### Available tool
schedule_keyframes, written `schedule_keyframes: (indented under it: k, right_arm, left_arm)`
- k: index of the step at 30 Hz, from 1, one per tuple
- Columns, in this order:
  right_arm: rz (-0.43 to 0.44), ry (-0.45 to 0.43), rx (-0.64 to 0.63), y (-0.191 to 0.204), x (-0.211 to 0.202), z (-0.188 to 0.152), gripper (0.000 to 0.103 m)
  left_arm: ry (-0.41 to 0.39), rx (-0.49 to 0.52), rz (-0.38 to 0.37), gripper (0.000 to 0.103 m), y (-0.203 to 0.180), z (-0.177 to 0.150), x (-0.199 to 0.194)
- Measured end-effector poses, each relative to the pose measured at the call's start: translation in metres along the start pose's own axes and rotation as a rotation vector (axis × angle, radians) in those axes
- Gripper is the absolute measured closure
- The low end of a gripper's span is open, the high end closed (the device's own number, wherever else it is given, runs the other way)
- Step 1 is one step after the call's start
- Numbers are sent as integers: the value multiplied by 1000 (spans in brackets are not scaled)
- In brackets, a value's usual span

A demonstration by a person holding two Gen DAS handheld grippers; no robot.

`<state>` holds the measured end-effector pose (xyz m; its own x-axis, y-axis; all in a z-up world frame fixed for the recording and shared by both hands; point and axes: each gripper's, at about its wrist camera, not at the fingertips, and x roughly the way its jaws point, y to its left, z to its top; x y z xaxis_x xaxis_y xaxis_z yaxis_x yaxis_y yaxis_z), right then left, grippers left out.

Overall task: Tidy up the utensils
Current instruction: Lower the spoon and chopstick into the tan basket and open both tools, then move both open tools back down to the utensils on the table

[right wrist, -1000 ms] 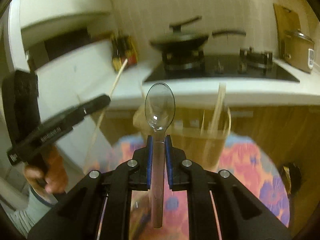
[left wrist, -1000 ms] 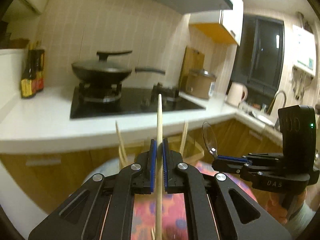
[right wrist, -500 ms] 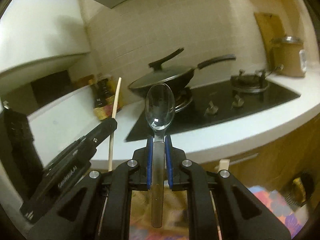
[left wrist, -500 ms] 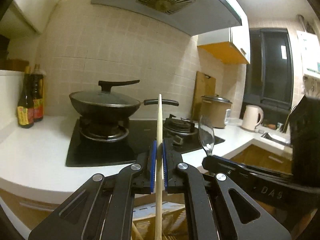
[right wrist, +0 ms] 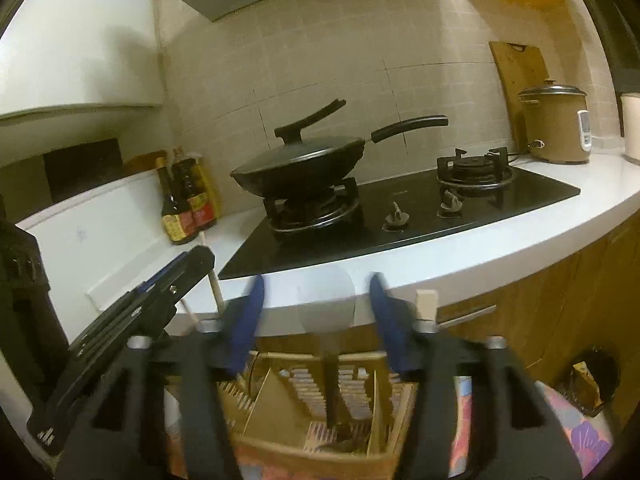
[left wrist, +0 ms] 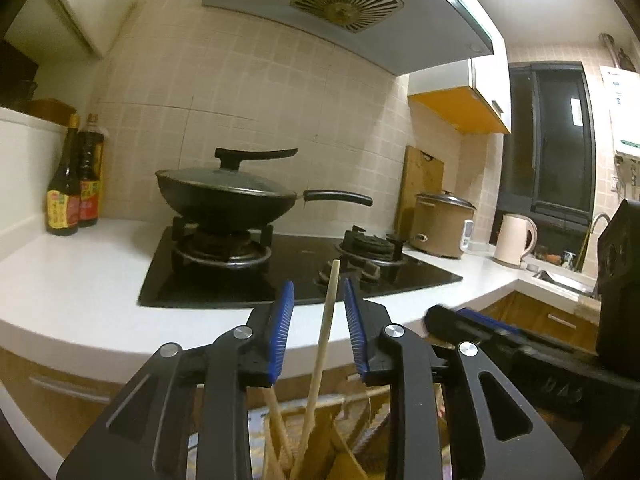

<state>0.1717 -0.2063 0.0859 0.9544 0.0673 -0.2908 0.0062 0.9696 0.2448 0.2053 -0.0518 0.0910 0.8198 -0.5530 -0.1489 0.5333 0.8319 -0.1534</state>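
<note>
My left gripper (left wrist: 318,324) is open, its blue pads apart on either side of a wooden chopstick (left wrist: 322,344) that stands leaning in the wooden utensil holder (left wrist: 320,448) below. My right gripper (right wrist: 316,320) is open too. A clear plastic spoon (right wrist: 328,308) stands loose between its pads, blurred, its handle down in a compartment of the holder (right wrist: 320,412). The right gripper shows at the right of the left wrist view (left wrist: 500,340); the left gripper shows at the left of the right wrist view (right wrist: 120,320).
A white counter (left wrist: 80,292) runs behind, with a black hob (left wrist: 280,272), a lidded wok (left wrist: 228,196), two sauce bottles (left wrist: 74,184), a rice cooker (left wrist: 440,224) and a kettle (left wrist: 514,240). A floral cloth (right wrist: 576,432) lies under the holder.
Both grippers have opened. The chopstick and the spoon were let go and have dropped lower into the holder. Both views have tilted up over the last second.
</note>
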Motion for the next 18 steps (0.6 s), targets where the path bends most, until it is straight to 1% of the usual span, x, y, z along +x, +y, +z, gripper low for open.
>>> schedule_keyframes:
  k: [1,3,4,8,10,13,14,15,16,18]
  right_arm:
    - [-1,6,2,-1,-8,-2,51]
    - [14,22,15,-3,-19,-6,51]
    - [8,26,23,-4,-29,-9,51]
    - [-11,79,0,-2,-63,-21,51]
    - [-7,135,-20,0,-79,-33,51]
    - [-19,210,-53,3,-93,-54,52]
    - [-22,247,-64,4,-99,-64,52]
    - [-19,286,-67,5,-103,-74,53]
    - [-17,312,-65,5,-104,-80,56]
    - [-7,394,-60,6,-107,-101,61]
  left_arm:
    - [6,7,1,76,0,0,-4]
    - [22,23,0,62,0,0,-14]
    - [30,27,-3,60,0,2,-22]
    - [68,34,-25,57,-1,2,-54]
    - [106,54,-27,53,-5,-3,-72]
    - [193,66,-29,53,-11,-18,-94]
    - [223,66,-31,53,-12,-23,-100]
    - [273,71,-27,53,-13,-32,-108]
    - [298,75,-20,53,-14,-38,-112]
    - [382,90,-11,53,-17,-59,-122]
